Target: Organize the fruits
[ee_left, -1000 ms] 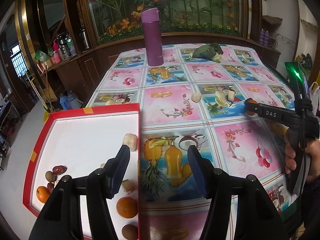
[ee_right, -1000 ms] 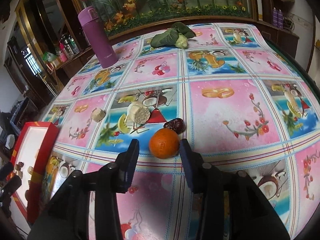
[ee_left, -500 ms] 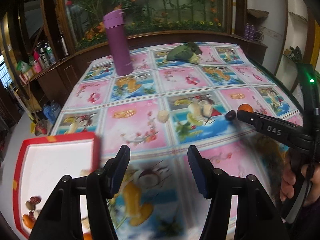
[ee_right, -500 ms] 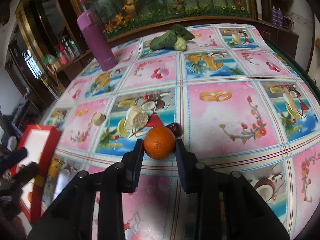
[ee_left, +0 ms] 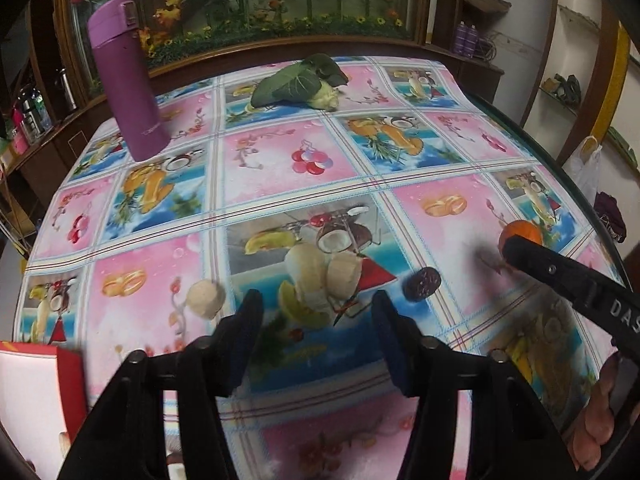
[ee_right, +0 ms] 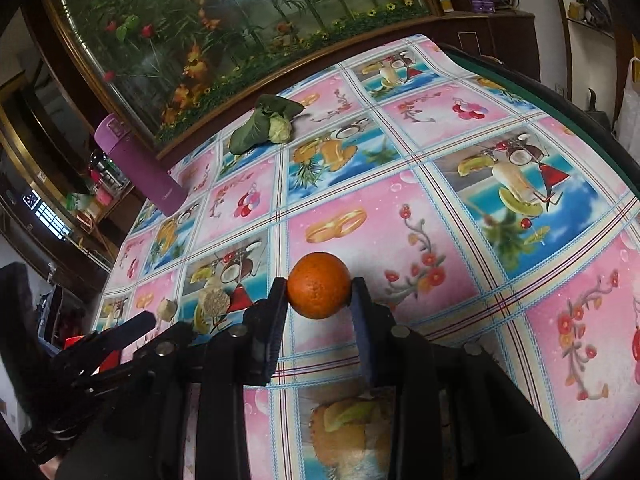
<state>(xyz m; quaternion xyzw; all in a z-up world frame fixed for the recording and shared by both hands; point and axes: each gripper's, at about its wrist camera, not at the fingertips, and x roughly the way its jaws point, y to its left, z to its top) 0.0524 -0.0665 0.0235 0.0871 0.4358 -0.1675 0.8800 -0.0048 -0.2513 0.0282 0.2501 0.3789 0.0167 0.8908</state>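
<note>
Having swung away from red tray (ee_left: 68, 384) toward table (ee_left: 280, 160) middle, left gripper (ee_left: 316, 332) now hovering over pale fruit pieces (ee_left: 320, 276), jaws just narrowing, nothing between them; date (ee_left: 422, 283) lying just right; right gripper (ee_right: 320, 308) clamping orange (ee_right: 319, 285), lifted clear of cloth and rolled

We're in a home, a dining or living room by the look of it: a table (ee_left: 280, 160) under a fruit-printed plastic cloth, a purple flask (ee_left: 126, 80) standing on it, and behind it a dark wooden cabinet (ee_left: 280, 46) topped by a glass panel of painted bamboo and flowers (ee_right: 240, 32). Thermoses (ee_left: 30, 108) crowd the side shelf.
</note>
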